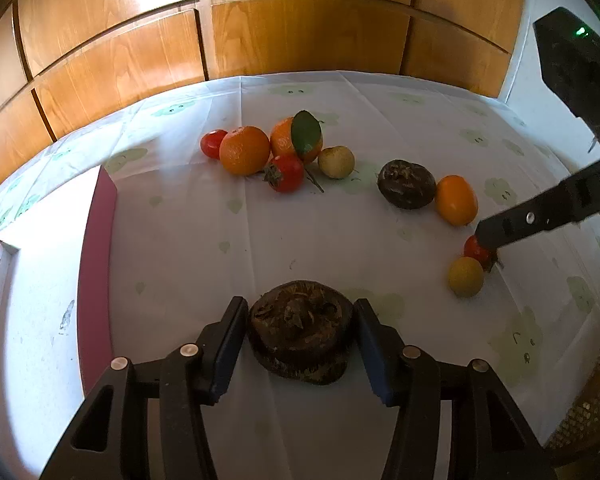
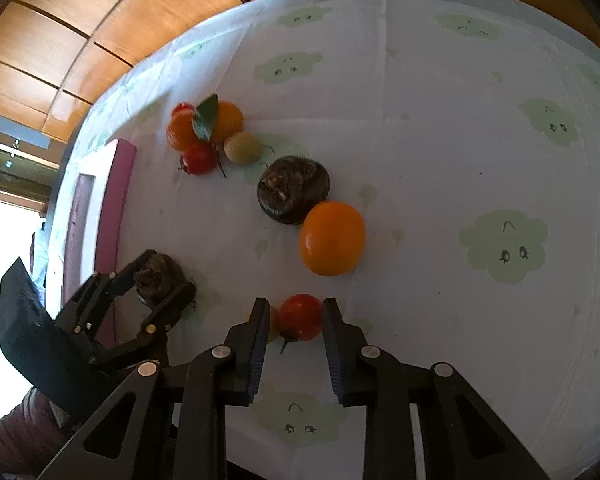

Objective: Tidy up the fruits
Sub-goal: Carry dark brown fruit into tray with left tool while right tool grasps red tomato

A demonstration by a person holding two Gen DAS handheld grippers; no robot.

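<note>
From the left wrist cam, the left gripper [image 1: 300, 320] had its jaws about halfway in, sitting on either side of a dark wrinkly fruit [image 1: 299, 336] on the tablecloth [image 1: 180, 240]; the pads looked right up against its sides, though whether they were really squeezing was hard to call. Further back sat a little pile: a small red fruit [image 1: 213, 143], an orange [image 1: 244, 150], a second orange [image 1: 290, 140] with a green leaf [image 1: 306, 132] on it, a red fruit with a stem [image 1: 286, 173] and a pale yellowish one [image 1: 336, 162]. To the right were another dark fruit [image 1: 406, 184] touching an oval orange fruit [image 1: 457, 200], and past that the right gripper [image 1: 486, 246] came in from the side, its tip on a tiny red fruit [image 1: 475, 249] just beside a yellow one [image 1: 465, 276]. A pink-edged tray [image 1: 96, 240] lay along the left. From the right wrist cam, the right gripper [image 2: 296, 316] was narrowed down on that little red fruit [image 2: 300, 316], both pads on it, the yellow one [image 2: 273, 322] peeking out behind the left finger. The dark fruit [image 2: 294, 190] and oval orange fruit [image 2: 332, 238] sat touching just ahead, the pile [image 2: 204, 132] further off by the tray [image 2: 120, 200], and the left gripper [image 2: 162, 284] showed at the left around its dark fruit [image 2: 156, 276].
</note>
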